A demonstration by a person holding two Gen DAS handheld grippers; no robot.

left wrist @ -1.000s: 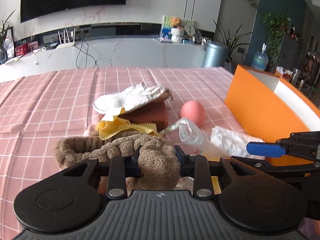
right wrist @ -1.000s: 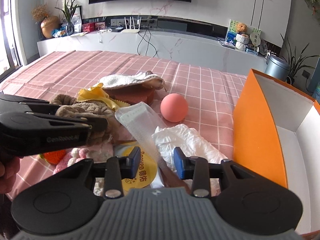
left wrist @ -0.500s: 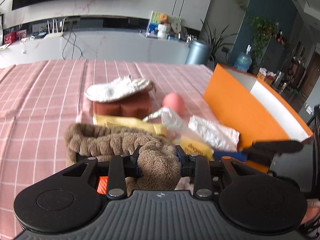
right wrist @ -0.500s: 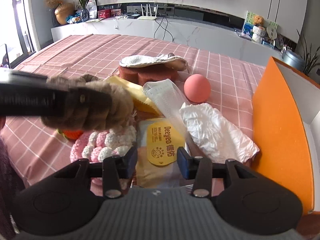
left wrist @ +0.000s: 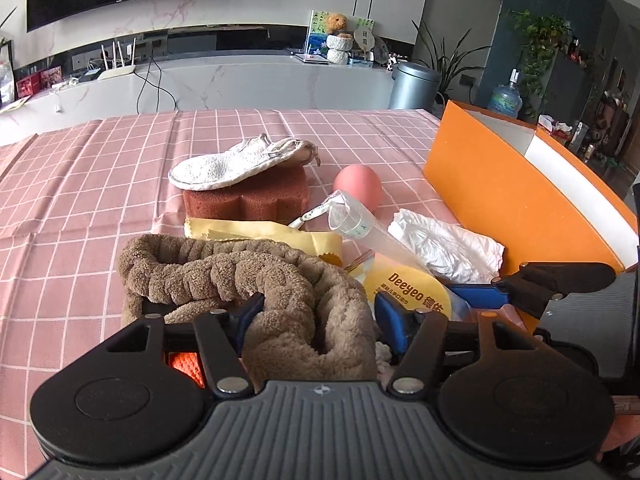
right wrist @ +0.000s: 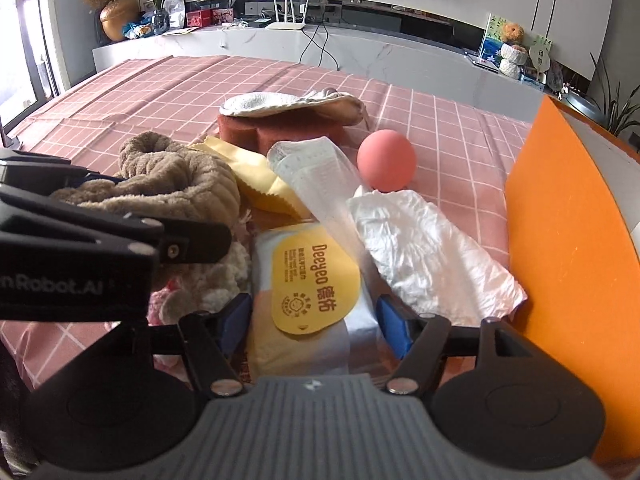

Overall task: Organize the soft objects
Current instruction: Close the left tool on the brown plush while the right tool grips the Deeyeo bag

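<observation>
Left tool [left wrist: 316,320] opening round headband [left wrist: 224,268]; angled down.

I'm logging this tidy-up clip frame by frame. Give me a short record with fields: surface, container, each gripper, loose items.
surface: pink checked tablecloth
container: orange box, open, at the right edge of the pile
left gripper: jaws just opened; brown plush headband lies between them, no longer pinched
right gripper: jaws just opened; straddles the wipes pack, pads not pressing
loose items: pink ball, brown sponge with a white mitt on top, yellow cloth, crumpled white tissue
</observation>
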